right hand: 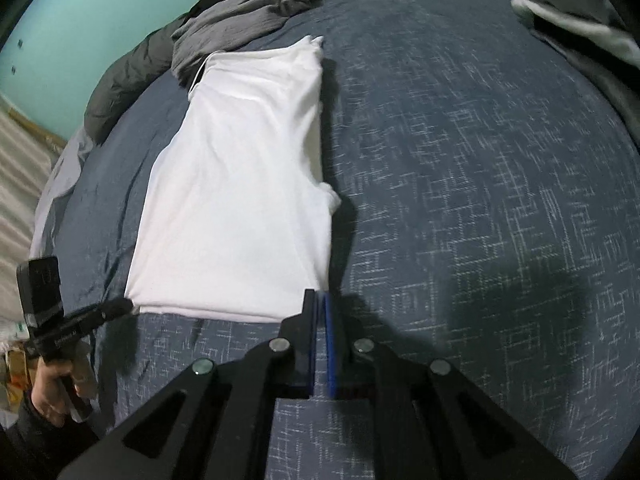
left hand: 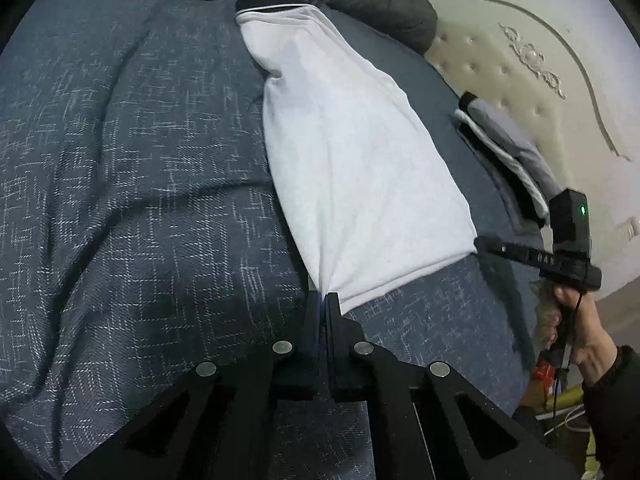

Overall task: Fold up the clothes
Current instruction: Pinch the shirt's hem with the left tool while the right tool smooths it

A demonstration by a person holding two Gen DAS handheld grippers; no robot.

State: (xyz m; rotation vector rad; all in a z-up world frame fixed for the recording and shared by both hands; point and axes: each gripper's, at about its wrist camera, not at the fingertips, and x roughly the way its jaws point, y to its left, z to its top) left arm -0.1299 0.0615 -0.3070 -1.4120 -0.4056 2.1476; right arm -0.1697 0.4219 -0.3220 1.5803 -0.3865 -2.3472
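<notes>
- The long white cotton garment (left hand: 352,168), already folded into a narrow strip, lies flat on the dark blue woven bedspread (left hand: 120,160), its dark-trimmed end pointing away from us.
- At the garment's near hem, our left gripper (left hand: 322,300) is pinched tight on one corner — cloth puckers into the jaws.
- At the hem's other corner, our right gripper (right hand: 318,300) has its jaws nearly together on the edge; the fabric between them is thin, so we judge it held rather than see it clearly.
- To do this step well, we should lift both corners together, keep the hem taut and level, and carry it over toward the trimmed end so the edges line up.
- Beyond that far end sits a crumpled grey garment (right hand: 240,20) — we should stop short of it.
- A dark padded quilt (left hand: 384,4) lies behind that.
</notes>
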